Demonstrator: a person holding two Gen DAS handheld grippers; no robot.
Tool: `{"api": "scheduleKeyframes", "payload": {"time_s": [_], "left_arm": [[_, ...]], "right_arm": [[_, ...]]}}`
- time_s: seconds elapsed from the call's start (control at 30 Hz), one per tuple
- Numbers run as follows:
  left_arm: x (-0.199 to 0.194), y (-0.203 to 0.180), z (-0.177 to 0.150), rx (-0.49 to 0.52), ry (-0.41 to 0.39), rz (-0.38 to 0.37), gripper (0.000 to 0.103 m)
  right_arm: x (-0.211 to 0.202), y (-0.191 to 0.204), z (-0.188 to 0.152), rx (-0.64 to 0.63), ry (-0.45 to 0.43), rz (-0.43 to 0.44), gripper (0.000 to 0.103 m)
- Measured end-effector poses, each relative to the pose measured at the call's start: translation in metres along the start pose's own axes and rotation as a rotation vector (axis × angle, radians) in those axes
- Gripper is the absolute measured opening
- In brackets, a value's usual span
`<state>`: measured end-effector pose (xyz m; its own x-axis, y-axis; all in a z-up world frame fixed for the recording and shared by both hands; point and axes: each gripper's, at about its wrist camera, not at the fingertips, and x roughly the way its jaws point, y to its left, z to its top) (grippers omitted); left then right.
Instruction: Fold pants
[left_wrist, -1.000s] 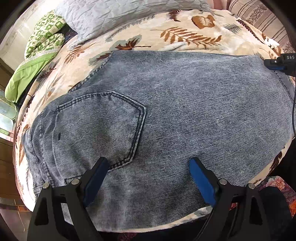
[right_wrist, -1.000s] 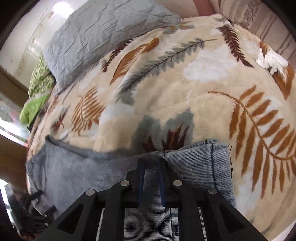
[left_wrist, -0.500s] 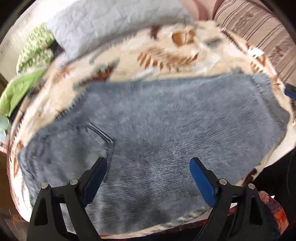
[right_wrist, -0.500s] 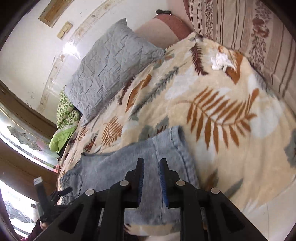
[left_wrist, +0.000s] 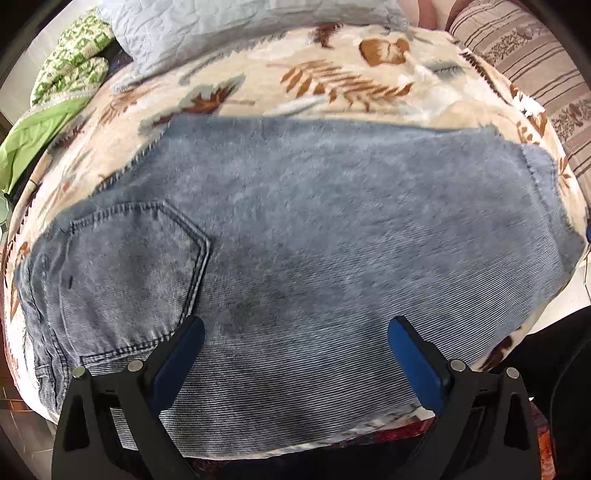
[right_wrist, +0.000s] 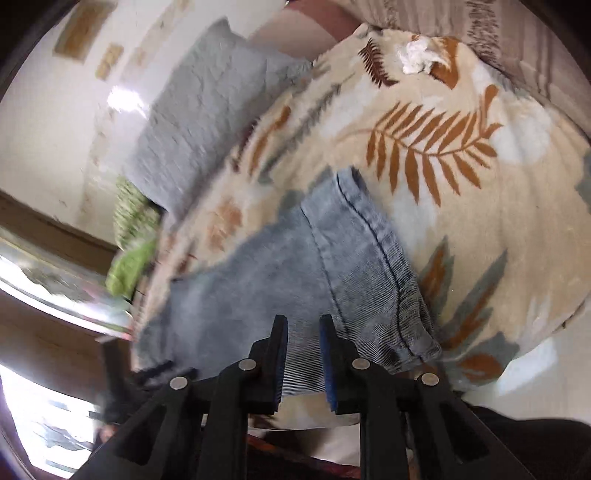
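Faded blue denim pants (left_wrist: 332, 240) on a cream blanket (left_wrist: 351, 74) with rust and grey fern leaves; above the blanket, a plain grey quilted pillow (left_wrist: 240, 26) and green-patterned bedding (left_wrist: 70, 62).

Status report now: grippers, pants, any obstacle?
Left gripper opening, empty above pants. Right gripper nearly closed, empty. Pants flat on blanket. No obstacle.

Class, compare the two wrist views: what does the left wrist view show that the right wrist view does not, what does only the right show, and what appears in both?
Only the left wrist view shows the jeans' back pocket and the left gripper, its jaws opening above the denim with nothing between them.

Only the right wrist view shows the white wall, the stitched hem face-on, and the right gripper, narrowly parted and gripping nothing.

Both show the jeans, the leaf-print blanket, the grey pillow and the green bedding.
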<state>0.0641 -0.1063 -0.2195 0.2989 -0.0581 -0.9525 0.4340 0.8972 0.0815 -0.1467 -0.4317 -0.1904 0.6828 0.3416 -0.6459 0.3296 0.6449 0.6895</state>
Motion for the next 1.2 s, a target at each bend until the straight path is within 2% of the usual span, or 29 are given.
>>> {"api": "scheduleKeyframes", "payload": {"time_s": [0.03, 0.07, 0.13, 0.17, 0.2, 0.3, 0.47, 0.57, 0.67, 0.73, 0.9, 1.03, 1.2], "left_arm": [[-0.004, -0.003, 0.003, 0.004, -0.017, -0.001, 0.099], [-0.007, -0.005, 0.006, 0.009, -0.033, -0.001, 0.099], [-0.012, -0.012, 0.015, 0.018, -0.055, 0.004, 0.099], [-0.012, -0.013, 0.02, 0.022, -0.058, 0.005, 0.099], [-0.012, -0.016, 0.024, 0.027, -0.06, 0.006, 0.099], [-0.013, -0.027, 0.038, 0.03, -0.074, 0.015, 0.099], [-0.001, -0.043, 0.054, 0.031, -0.059, -0.009, 0.099], [0.015, -0.047, 0.056, 0.027, -0.025, -0.026, 0.099], [0.031, -0.049, 0.052, 0.03, 0.019, -0.033, 0.099], [0.032, -0.049, 0.05, 0.038, -0.006, -0.032, 0.1], [0.029, -0.052, 0.054, 0.057, -0.005, -0.034, 0.1], [0.027, -0.05, 0.054, 0.051, -0.007, -0.036, 0.099], [0.026, -0.047, 0.05, 0.04, 0.0, -0.04, 0.099]], "right_arm": [[-0.009, -0.006, -0.003, 0.044, -0.021, 0.047, 0.022], [-0.016, -0.009, -0.004, 0.083, -0.033, 0.082, 0.028], [-0.029, -0.018, -0.012, 0.152, -0.061, 0.11, 0.053], [-0.033, -0.02, -0.015, 0.182, -0.079, 0.108, 0.07], [-0.037, -0.021, -0.02, 0.211, -0.101, 0.11, 0.073], [-0.038, -0.023, -0.028, 0.244, -0.096, 0.134, 0.073], [-0.016, -0.033, -0.036, 0.308, -0.046, 0.079, 0.073], [-0.002, -0.045, -0.041, 0.372, -0.038, 0.076, 0.073], [0.008, -0.053, -0.045, 0.408, -0.057, 0.05, 0.073], [0.011, -0.058, -0.047, 0.425, -0.084, 0.05, 0.072], [0.013, -0.067, -0.047, 0.448, -0.167, 0.125, 0.073], [0.017, -0.081, -0.05, 0.523, -0.2, 0.198, 0.073], [0.018, -0.073, -0.048, 0.471, -0.2, 0.157, 0.074]]}}
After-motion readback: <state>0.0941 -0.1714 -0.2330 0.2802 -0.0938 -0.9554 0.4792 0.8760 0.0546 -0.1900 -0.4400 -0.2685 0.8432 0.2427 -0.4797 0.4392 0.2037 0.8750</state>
